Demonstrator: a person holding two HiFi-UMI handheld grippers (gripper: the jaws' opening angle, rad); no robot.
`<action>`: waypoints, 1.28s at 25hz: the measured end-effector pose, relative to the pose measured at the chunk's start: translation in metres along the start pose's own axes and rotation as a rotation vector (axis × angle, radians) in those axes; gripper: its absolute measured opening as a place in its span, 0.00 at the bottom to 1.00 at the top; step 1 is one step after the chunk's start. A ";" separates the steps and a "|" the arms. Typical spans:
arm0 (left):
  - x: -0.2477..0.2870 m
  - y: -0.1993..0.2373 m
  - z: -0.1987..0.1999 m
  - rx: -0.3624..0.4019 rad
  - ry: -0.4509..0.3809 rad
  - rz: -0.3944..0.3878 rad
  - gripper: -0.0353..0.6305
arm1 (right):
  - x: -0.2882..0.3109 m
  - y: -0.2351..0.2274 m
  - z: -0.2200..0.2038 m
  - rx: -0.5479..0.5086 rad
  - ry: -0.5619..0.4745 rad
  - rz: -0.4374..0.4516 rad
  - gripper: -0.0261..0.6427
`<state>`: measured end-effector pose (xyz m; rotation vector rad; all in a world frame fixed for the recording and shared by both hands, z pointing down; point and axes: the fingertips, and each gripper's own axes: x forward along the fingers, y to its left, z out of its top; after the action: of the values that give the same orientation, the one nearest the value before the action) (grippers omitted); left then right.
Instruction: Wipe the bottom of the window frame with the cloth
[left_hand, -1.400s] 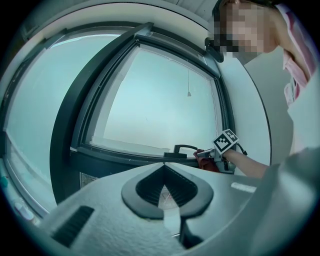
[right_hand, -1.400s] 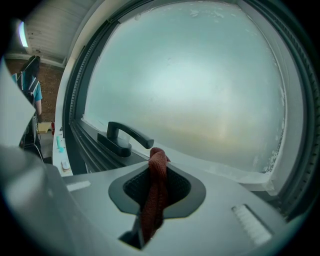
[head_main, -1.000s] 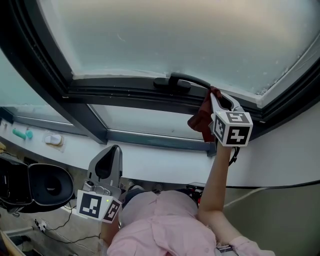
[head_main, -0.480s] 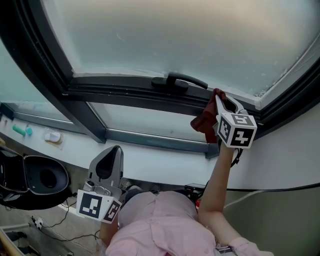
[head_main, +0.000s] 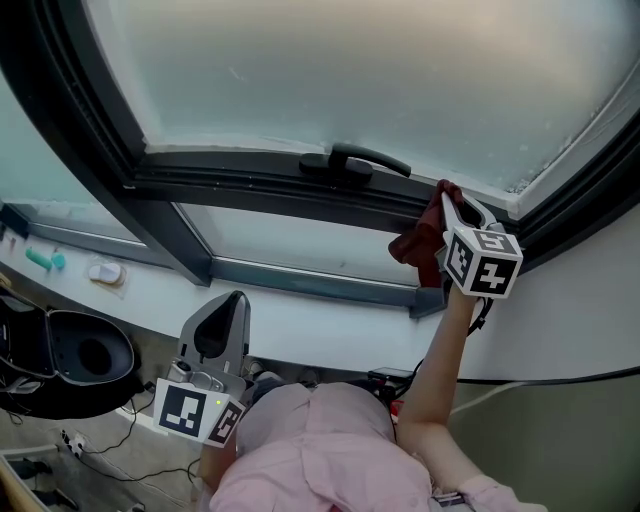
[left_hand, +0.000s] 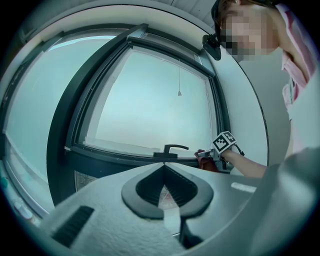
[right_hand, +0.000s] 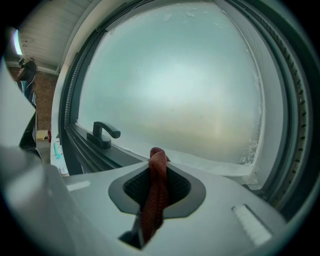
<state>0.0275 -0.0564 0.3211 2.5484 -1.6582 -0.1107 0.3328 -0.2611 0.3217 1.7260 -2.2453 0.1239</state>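
Wiping step in hand. Right tongs (head_main: 447, 196) clamped on red cloth (head_main: 412, 243), cloth tip at window frame bottom (head_main: 250, 188), right of handle (head_main: 352, 160). Left tongs (head_main: 222, 318) closed, empty, hanging low. Next, probably: slide cloth along frame with steady pressure.

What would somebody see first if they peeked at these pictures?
Probably the huge frosted window pane filling the top of the head view, with its dark window frame and black handle along the bottom. Next, the dark red cloth pinched in the right tongs, held up at that frame just right of the handle. The left tongs hang low by the person's side, shut and empty.
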 end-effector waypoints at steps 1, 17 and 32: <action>0.000 -0.001 0.000 0.000 0.000 -0.001 0.05 | -0.001 -0.003 -0.001 0.005 -0.001 -0.004 0.11; 0.004 -0.007 -0.002 -0.004 0.011 -0.012 0.05 | -0.013 -0.041 -0.010 0.053 -0.010 -0.059 0.11; 0.009 -0.011 -0.003 -0.006 0.005 -0.015 0.05 | -0.026 -0.086 -0.020 0.091 -0.008 -0.140 0.11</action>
<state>0.0412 -0.0597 0.3229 2.5551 -1.6343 -0.1108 0.4246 -0.2551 0.3235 1.9275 -2.1462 0.1906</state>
